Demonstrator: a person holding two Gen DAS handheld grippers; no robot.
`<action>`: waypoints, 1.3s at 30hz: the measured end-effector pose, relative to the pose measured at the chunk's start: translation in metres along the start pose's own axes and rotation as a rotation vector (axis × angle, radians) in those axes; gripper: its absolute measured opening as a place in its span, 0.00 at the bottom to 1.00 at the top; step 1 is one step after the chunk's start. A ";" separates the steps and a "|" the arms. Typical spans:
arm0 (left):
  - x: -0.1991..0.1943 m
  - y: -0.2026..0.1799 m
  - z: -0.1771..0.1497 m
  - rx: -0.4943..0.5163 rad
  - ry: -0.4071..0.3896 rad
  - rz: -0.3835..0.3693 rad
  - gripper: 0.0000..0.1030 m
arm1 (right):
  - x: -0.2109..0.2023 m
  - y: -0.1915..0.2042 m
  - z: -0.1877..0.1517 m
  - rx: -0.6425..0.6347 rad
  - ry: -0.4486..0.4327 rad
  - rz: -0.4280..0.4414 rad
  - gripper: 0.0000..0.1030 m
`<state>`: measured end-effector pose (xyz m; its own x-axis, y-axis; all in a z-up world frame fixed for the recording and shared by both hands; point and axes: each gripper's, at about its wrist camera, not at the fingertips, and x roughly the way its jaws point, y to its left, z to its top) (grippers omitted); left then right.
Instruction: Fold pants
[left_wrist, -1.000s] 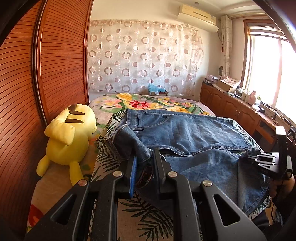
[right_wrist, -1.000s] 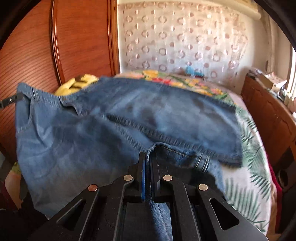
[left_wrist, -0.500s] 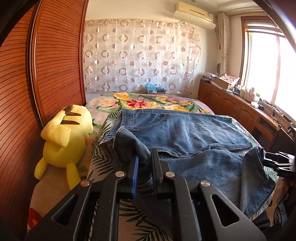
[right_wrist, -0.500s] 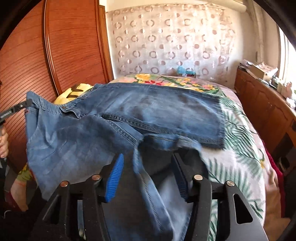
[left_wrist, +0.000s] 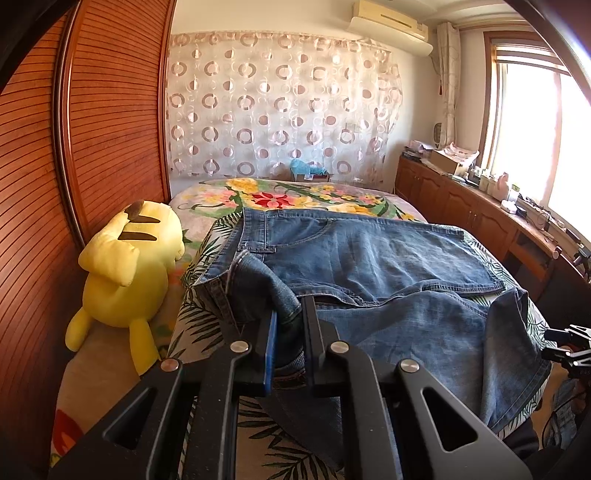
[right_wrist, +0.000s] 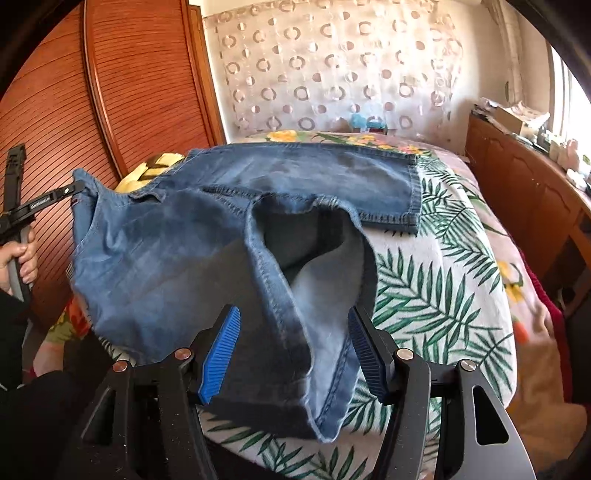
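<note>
A: Starting with the left wrist view, what has the left claw (left_wrist: 290, 325) got?

B: It is clamped on a bunched, thick fold of the jeans (left_wrist: 369, 258), at the waistband corner. The denim fills the narrow gap between the two fingers.

A: And where do the jeans lie?

B: Spread across the bed (left_wrist: 207, 317), on a bedspread printed with leaves and flowers. One leg lies flat farther back; the nearer leg is rumpled and hangs over the bed's right edge. A yellow plush toy (left_wrist: 125, 266) sits to the left of them, against the wooden wardrobe (left_wrist: 92, 129). The right claw (left_wrist: 569, 343) shows at the right border, just off the denim.

A: Now the right wrist view?

B: The right claw (right_wrist: 293, 350) stands open, and its jaws have just been opening. The hem of the nearer leg lies loose between the blue pads (right_wrist: 219, 354), draped over the bed's edge, with neither pad pressing on it.

A: Anything of the other side there?

B: At the far left, the left claw (right_wrist: 74, 190) pinches the waistband corner of the jeans (right_wrist: 166, 258) and holds it lifted off the bed (right_wrist: 443, 295), with the person's hand (right_wrist: 18, 258) around its handle.
</note>
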<state>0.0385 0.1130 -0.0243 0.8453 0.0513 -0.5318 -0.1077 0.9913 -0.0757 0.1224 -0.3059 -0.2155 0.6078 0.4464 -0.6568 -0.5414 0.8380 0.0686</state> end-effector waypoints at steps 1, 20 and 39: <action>0.000 -0.001 0.000 0.000 0.000 0.001 0.13 | -0.001 0.001 -0.001 -0.009 0.011 -0.004 0.61; 0.005 -0.002 0.018 0.021 -0.025 0.042 0.10 | -0.007 -0.024 0.007 0.061 -0.001 0.022 0.05; 0.049 0.014 0.093 -0.015 -0.086 0.066 0.10 | -0.056 -0.073 0.097 0.080 -0.384 -0.116 0.04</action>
<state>0.1269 0.1408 0.0266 0.8778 0.1268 -0.4619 -0.1714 0.9836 -0.0557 0.1845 -0.3612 -0.1109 0.8429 0.4200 -0.3364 -0.4193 0.9044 0.0785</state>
